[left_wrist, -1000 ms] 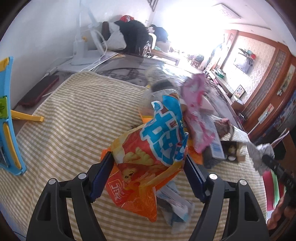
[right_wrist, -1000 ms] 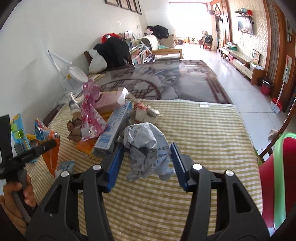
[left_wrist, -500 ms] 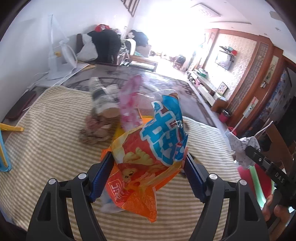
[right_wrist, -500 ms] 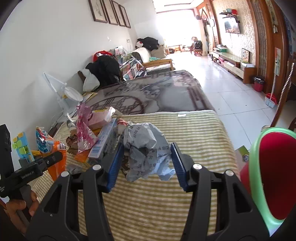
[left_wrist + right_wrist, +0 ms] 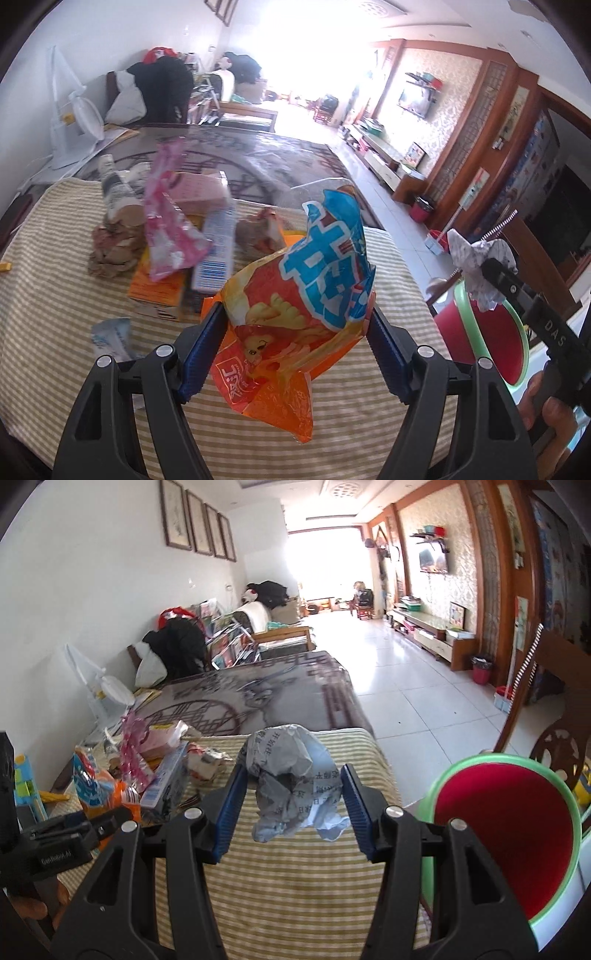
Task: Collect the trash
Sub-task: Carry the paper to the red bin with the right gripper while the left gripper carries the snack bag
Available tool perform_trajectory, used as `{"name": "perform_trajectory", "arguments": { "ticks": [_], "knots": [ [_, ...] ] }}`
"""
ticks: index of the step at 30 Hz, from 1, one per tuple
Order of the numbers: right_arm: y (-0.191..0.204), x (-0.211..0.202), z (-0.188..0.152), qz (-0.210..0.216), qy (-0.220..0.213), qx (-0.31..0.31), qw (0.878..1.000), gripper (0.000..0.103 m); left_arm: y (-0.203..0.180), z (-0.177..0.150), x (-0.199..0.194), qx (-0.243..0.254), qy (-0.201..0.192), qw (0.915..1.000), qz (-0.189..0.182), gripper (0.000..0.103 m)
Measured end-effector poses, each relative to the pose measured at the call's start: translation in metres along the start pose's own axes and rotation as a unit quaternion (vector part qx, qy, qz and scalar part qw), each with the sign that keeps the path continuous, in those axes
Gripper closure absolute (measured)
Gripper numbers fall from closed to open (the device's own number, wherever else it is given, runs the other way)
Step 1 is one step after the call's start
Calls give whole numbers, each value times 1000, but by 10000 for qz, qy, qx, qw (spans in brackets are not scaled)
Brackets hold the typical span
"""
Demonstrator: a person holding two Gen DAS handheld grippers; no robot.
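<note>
Your left gripper (image 5: 295,332) is clamped on a crinkled orange snack bag (image 5: 295,314) with big blue-and-white lettering and a cartoon figure; its torn top sticks up above the blue pads and its lower corner hangs below them. Your right gripper (image 5: 291,805) is clamped on a crumpled wad of grey-white printed paper (image 5: 291,779), bulging above and drooping beneath the pads. Ahead and left of both grippers, more wrappers and boxes (image 5: 177,236) lie on the striped cloth (image 5: 295,886). The red bin with a green rim (image 5: 502,834) stands just right of the right gripper.
</note>
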State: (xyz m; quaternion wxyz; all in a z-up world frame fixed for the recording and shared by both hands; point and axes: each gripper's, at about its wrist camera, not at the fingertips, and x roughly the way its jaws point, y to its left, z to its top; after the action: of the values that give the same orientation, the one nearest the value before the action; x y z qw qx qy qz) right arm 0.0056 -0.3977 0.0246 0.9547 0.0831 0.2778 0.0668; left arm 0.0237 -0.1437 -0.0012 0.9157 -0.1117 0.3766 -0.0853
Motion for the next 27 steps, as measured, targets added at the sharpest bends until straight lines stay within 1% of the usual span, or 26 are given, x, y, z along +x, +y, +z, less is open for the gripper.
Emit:
{"name": "perform_trajectory", "arguments": {
  "ticks": [6,9,11,15,20,27],
  "knots": [
    [-32,-10,2,-303,-88,338,9989,52,-27,-3,2,170,59,9997,-183,31],
    [-55,-16,4,-606,-109,630,9961,52,-45,-4,3,297,75,9991,-305,31],
    [-74,-20,5,-886,-115,864,9922,51,-56,-3,3,403,72,9984,-394,31],
    [-101,-29,5,-1321,-115,1114,9849,51,-73,0,6,572,71,9968,-551,31],
    [-121,-32,-1,-1584,-36,1311,9786,51,-94,-5,13,765,166,9943,-725,31],
    [-148,-33,-10,-1855,148,1389,9727,51,-115,-11,23,915,301,9913,-893,31]
  ]
}}
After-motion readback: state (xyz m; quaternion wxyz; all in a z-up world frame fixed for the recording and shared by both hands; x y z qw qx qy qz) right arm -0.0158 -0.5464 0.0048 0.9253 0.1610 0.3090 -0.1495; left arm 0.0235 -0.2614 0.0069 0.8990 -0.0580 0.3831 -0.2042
